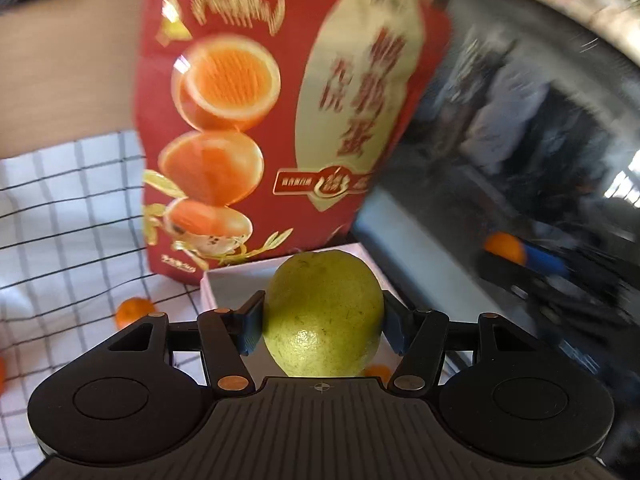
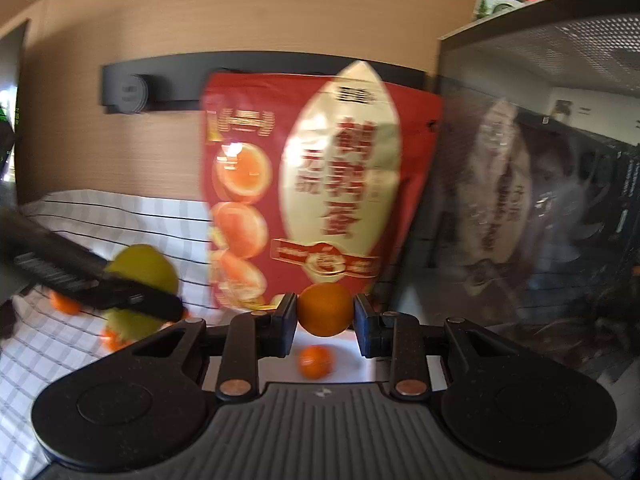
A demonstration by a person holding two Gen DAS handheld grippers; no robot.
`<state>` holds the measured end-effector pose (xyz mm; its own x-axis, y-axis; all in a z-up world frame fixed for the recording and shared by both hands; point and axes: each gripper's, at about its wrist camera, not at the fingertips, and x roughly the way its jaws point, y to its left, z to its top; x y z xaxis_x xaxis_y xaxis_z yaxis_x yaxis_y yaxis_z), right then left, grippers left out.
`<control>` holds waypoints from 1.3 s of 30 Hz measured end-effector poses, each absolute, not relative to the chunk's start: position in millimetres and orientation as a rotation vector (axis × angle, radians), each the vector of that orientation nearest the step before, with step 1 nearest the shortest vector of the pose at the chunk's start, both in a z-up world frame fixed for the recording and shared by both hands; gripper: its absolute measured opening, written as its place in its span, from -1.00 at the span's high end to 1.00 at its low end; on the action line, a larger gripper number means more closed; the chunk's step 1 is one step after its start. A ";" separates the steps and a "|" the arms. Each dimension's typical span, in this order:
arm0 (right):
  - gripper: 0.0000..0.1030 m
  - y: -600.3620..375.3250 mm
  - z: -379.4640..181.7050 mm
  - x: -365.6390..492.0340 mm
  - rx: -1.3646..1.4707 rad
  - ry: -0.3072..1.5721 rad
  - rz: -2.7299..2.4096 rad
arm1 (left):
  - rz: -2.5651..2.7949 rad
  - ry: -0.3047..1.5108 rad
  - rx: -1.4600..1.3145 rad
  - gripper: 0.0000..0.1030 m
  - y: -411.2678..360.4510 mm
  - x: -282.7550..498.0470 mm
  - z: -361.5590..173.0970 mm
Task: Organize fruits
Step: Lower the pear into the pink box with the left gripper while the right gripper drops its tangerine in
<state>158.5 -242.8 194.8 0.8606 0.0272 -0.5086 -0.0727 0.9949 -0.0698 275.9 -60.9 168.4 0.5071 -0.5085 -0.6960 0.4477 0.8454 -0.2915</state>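
Note:
My left gripper (image 1: 323, 322) is shut on a green pear (image 1: 323, 316) and holds it above a white box (image 1: 236, 280). My right gripper (image 2: 325, 318) is shut on a small orange tangerine (image 2: 325, 309), held above the same white box (image 2: 360, 364), where another tangerine (image 2: 316, 361) lies. In the right wrist view the left gripper's finger (image 2: 120, 294) crosses the pear (image 2: 142, 268) at the left. In the left wrist view the right gripper's tangerine (image 1: 505, 246) shows at the right. Loose tangerines (image 1: 134, 312) lie on the checked cloth (image 1: 68, 220).
A tall red snack bag (image 1: 256, 120) stands just behind the white box; it also shows in the right wrist view (image 2: 320, 192). A dark glossy appliance (image 2: 532, 200) stands to the right. A wooden wall (image 2: 240, 20) with a black rail (image 2: 168, 80) is behind.

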 end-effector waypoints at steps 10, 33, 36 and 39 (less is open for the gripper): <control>0.44 -264.9 111.8 182.2 -0.028 0.715 0.058 | -0.553 1.057 0.082 -0.26 -131.7 335.1 83.4; -0.06 -247.7 67.6 128.3 0.053 0.714 0.096 | -0.456 1.074 0.334 -0.26 -145.9 339.0 40.2; -0.08 -247.7 71.7 120.8 0.054 0.711 0.083 | -0.454 1.085 0.313 -0.26 -144.6 339.4 41.7; -0.12 -247.7 75.3 110.5 0.053 0.709 0.069 | -0.451 1.079 0.218 -0.26 -130.7 342.9 52.4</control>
<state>110.5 -247.7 75.3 0.7568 0.0811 -0.6486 -0.0448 0.9964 0.0723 342.9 -130.7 52.4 0.3932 -0.2474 -0.8855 0.4558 0.8889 -0.0459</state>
